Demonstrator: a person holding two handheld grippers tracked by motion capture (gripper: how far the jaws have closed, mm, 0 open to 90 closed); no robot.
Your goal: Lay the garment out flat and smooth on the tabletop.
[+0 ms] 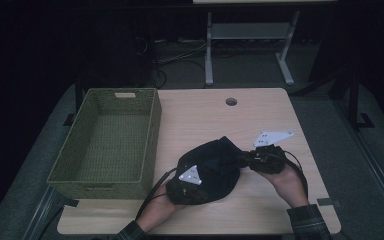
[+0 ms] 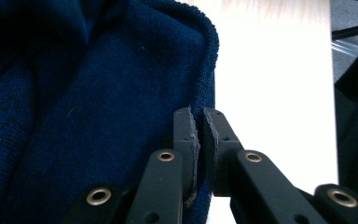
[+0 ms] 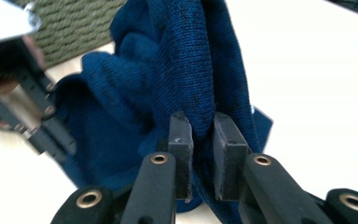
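On the bench [image 1: 260, 110], toward its near edge between the two hands: dark blue knitted cloth [image 1: 212, 167], crumpled into a rounded heap, almost black from above. Fine ribbed knit, soft folds, a rolled hem along one side. Lies just right of the green woven basket [image 1: 105, 142], not touching it.

Left gripper [image 2: 199, 122]: jaws closed on the rolled hem of the cloth, a thin fold pinched between the pads. Right gripper [image 3: 200, 126]: jaws clamped on a thicker upright fold, the knit bunched and rising above the pads.

From the high view: whole layout — cloth as one dark mound, left gripper [image 1: 190, 182] at its near left edge under a grey three-cornered plate, right gripper [image 1: 260, 157] at its right edge with its own plate, both hands entering from below, basket along the left part of the bench, a round hole [image 1: 231, 101] near the far edge. Colour and weave of the cloth unreadable there; grip points hidden by the grippers' bodies.

From the left gripper view: true deep blue, hem detail, bright bare bench beyond the edge of the cloth.

From the right gripper view: lifted fold, ribbing, the other gripper at far left, and a strip of the basket's green weave [image 3: 74, 23] behind.
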